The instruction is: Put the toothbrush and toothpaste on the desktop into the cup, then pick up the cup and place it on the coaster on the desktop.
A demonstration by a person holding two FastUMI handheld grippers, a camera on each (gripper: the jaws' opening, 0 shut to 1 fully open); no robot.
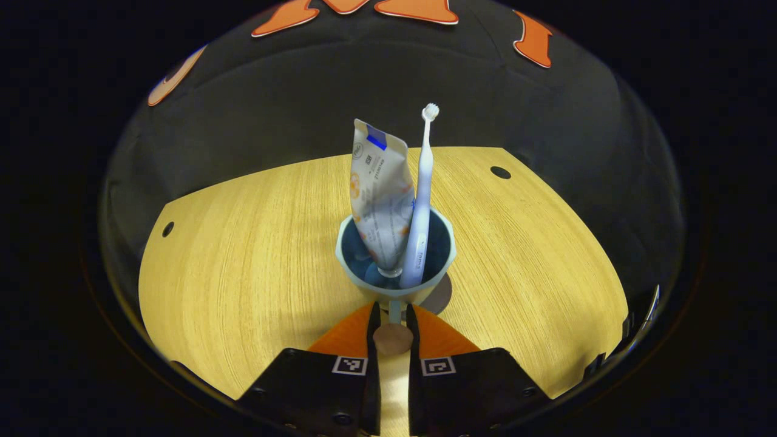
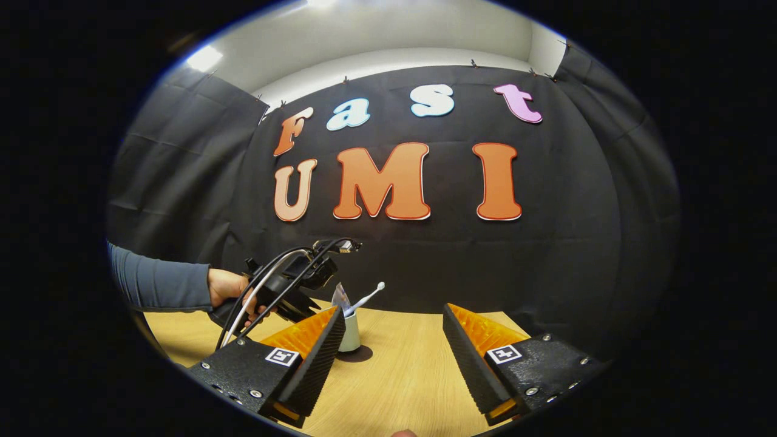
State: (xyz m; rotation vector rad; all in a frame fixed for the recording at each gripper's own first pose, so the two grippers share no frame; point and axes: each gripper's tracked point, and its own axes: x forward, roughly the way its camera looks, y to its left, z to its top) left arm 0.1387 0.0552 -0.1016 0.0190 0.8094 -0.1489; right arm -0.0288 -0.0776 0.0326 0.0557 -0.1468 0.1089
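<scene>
Coaster largely hidden beneath the cup

The coaster (image 1: 442,295) shows as a dark sliver behind the cup (image 1: 364,285); in the right gripper view, the tool's near finger (image 2: 318,352) covers the cup's side.

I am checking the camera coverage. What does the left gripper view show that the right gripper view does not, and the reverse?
Left gripper view: the inside of the cup, its handle between the fingers of the left hand-held gripper. Right gripper view: a hand and sleeve holding that gripper; the right hand-held gripper, open. Shared: cup, toothpaste, toothbrush, coaster, table.
</scene>
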